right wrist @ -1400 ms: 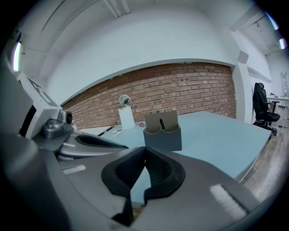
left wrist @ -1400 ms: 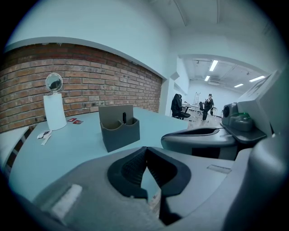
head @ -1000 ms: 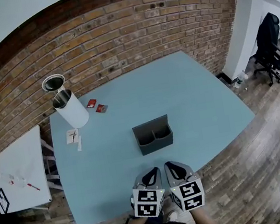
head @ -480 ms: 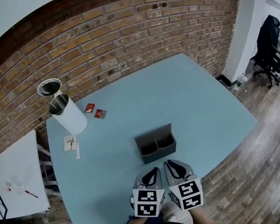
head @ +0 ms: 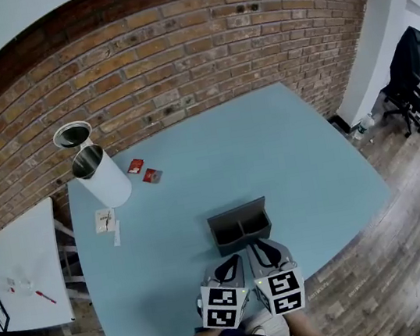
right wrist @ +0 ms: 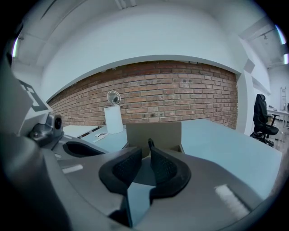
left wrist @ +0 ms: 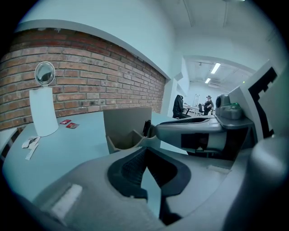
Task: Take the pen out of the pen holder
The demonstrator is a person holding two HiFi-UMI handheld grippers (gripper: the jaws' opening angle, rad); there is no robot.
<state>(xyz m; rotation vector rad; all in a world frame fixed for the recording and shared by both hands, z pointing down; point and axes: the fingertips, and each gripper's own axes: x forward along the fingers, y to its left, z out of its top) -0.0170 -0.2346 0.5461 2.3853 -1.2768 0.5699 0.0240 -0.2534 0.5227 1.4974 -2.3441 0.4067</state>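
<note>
Pen (right wrist: 150, 143), slim and black: stands upright in grey two-pocket holder (head: 239, 227), lined up beyond slightly parted, empty jaws of right gripper (right wrist: 145, 151) for a pinch; alongside, left gripper (left wrist: 145, 151) closed on nothing.

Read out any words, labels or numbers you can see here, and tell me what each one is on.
No text is readable in any view.
Red packets: print too small to read.
Paper slips: marks too small to read.
Marker cubes: black-and-white square patterns, no letters.
</note>
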